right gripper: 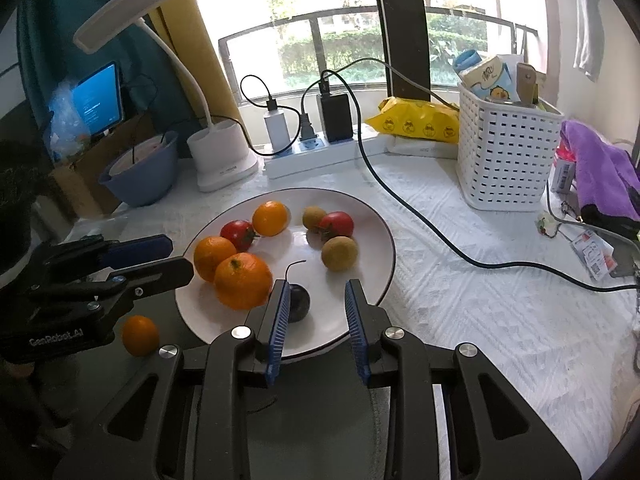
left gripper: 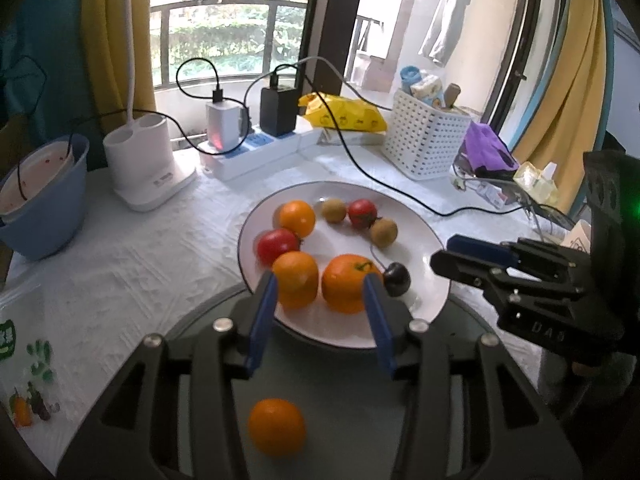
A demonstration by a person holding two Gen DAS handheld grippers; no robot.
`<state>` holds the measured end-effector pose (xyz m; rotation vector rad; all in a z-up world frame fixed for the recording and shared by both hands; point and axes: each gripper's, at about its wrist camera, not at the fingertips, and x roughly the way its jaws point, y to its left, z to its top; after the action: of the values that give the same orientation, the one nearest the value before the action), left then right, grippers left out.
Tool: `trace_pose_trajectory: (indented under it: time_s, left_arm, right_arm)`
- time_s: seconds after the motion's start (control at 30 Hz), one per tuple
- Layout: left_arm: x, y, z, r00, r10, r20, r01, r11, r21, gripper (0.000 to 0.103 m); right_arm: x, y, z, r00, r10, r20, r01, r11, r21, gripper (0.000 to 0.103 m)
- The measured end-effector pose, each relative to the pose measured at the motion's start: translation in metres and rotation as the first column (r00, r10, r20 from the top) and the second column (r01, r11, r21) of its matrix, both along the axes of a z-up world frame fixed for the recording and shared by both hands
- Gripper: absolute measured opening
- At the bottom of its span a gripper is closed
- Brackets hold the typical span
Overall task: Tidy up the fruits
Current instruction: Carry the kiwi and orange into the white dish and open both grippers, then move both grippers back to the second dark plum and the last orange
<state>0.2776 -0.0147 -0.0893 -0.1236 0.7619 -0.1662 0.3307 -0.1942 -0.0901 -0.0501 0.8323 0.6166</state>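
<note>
A white plate (left gripper: 424,236) (right gripper: 372,220) holds three oranges, two red tomatoes (left gripper: 277,245), two brown kiwis (right gripper: 339,253) and a dark cherry (left gripper: 397,279) (right gripper: 299,302). One small orange (left gripper: 276,426) (right gripper: 140,335) lies apart on a grey round tray near me. My left gripper (left gripper: 322,286) (right gripper: 176,258) is open and empty, its tips above the plate's near edge, in front of two oranges (left gripper: 347,282). My right gripper (right gripper: 316,294) (left gripper: 440,256) is open and empty over the plate's near right rim, the cherry beside its left finger.
A black cable (right gripper: 420,220) runs across the white cloth right of the plate. Behind stand a power strip (right gripper: 316,156), a white lamp base (right gripper: 224,160), a blue bowl (right gripper: 140,178), a yellow packet (right gripper: 416,120) and a white basket (right gripper: 508,152). A printed plastic bag (left gripper: 24,360) lies at left.
</note>
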Motion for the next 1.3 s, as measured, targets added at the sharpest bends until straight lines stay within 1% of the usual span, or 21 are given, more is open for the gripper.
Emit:
trace_pose_trajectory:
  time_s: [0.67, 1.03, 1.3]
  left_arm:
    - [-0.042, 0.016, 0.012, 0.999, 0.022, 0.042, -0.021, 1.0, -0.018, 0.046]
    - [-0.068, 0.029, 0.0, 0.998, 0.049, 0.028, -0.048, 0.998, -0.034, 0.046]
    - [-0.079, 0.035, -0.009, 0.998, 0.056, 0.018, -0.055, 0.997, -0.046, 0.046]
  right_arm:
    - [-0.04, 0.014, 0.013, 1.0, 0.024, 0.016, -0.024, 1.0, -0.018, 0.03]
    - [-0.063, 0.023, 0.006, 0.999, 0.04, -0.004, -0.04, 0.998, -0.042, 0.03]
    - [-0.075, 0.027, -0.002, 0.999, 0.035, -0.022, -0.036, 0.998, -0.059, 0.03]
